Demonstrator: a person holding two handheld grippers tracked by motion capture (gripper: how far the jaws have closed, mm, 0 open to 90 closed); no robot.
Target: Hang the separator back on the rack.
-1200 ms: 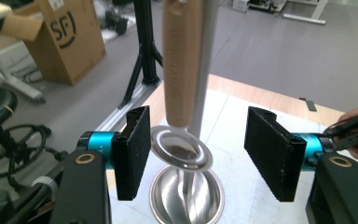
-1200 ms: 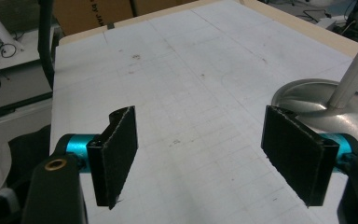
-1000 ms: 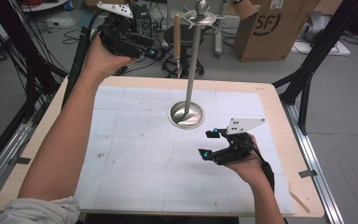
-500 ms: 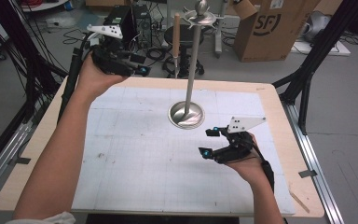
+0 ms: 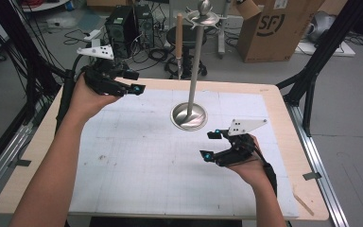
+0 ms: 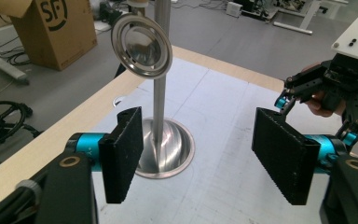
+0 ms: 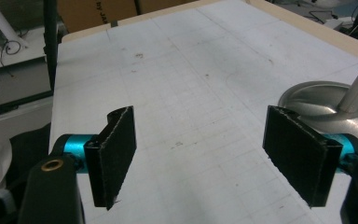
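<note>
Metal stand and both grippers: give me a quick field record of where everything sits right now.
stand: metal stand, upright, round base on the white mat, toward the far middle of the table
stand top: round dish-like ring on the pole
left gripper: left gripper raised over the far left corner, jaws open, holding nothing, aimed toward the stand
right gripper: right gripper low over the mat, near right of the base, jaws open, holding nothing
contact: neither gripper touches the stand
behind table: cardboard box on the floor
</note>
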